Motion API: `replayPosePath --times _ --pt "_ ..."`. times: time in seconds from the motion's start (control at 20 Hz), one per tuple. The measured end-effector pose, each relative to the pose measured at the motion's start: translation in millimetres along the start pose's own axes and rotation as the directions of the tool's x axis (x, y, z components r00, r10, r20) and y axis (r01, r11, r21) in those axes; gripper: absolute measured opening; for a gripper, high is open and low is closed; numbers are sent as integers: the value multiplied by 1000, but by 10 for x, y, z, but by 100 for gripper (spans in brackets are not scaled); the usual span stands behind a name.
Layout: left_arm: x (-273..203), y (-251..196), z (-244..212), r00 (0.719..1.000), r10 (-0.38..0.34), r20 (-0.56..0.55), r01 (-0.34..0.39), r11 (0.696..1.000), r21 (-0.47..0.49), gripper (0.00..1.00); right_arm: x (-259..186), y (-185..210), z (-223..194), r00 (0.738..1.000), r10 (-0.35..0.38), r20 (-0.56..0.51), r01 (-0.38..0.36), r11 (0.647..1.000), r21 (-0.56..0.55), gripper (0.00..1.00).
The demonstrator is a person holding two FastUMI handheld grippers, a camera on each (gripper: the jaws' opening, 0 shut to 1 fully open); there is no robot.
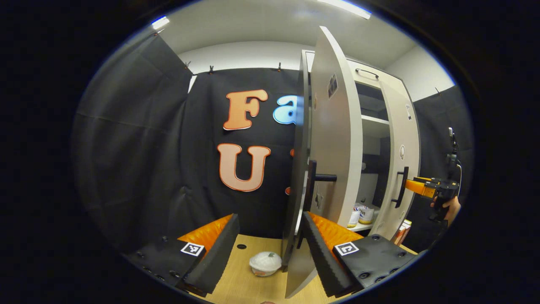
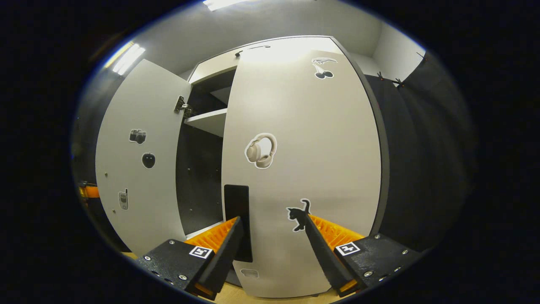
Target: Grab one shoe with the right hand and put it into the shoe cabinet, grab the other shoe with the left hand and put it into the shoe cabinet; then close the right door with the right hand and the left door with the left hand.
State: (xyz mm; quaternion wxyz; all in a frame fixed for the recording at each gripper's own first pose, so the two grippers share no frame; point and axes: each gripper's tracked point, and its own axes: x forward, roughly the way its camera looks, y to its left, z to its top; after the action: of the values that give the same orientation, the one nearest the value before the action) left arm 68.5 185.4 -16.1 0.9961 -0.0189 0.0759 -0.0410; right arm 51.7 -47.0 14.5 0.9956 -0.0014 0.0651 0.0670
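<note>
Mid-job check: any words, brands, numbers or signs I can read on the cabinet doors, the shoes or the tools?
No readable text anywhere.
Right door: picture stickers only, headphones, cat, cherries.
Left door: camera, apple, phone stickers, no words.
Left tool and right tool: square code markers, no letters.
Shoes in the cabinet: print too small to read.

Count: 1 shoe cabinet (image 1: pixel 371 126), 2 doors (image 1: pixel 333 139) (image 2: pixel 303 169), 2 shoes (image 1: pixel 360 214) at 4 o'clock, 1 white bowl (image 1: pixel 265 263) at 6.
</note>
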Motion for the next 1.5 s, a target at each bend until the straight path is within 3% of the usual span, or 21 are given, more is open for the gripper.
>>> replayPosePath --times 0.1,0.3,0.6,0.9,1.0,1.15,1.35,1.5 --pt "21 21 9 999 -36 -6 36 999 -18 95 -43 7 54 1000 -11 14 11 1000 0 90" --pt "107 224 81 1000 -27 6 27 999 -38 99 -285 -94 160 998 -44 35 44 999 5 91" --pt "283 79 16 996 -86 -23 86 996 -8 94 -678 -331 140 996 -92 13 92 996 -2 92" --pt "268 -114 -62 989 -143 -49 138 986 -94 98 -937 -476 -11 993 -112 -37 113 993 38 92" --pt "253 -254 -73 983 -176 -50 171 980 -99 93 -990 -491 -21 993 -112 -39 114 993 43 92" --pt "277 -593 -104 964 -259 -54 252 961 -111 95 -1041 -503 -54 993 -106 -53 108 993 36 92" --pt "490 -851 -78 967 -255 -31 252 965 -71 95 -1120 -594 -61 992 -114 -58 116 993 22 92" --pt "550 -1068 -66 955 -297 -17 293 948 -122 95 -1197 -726 -66 989 -135 -66 136 991 12 92"
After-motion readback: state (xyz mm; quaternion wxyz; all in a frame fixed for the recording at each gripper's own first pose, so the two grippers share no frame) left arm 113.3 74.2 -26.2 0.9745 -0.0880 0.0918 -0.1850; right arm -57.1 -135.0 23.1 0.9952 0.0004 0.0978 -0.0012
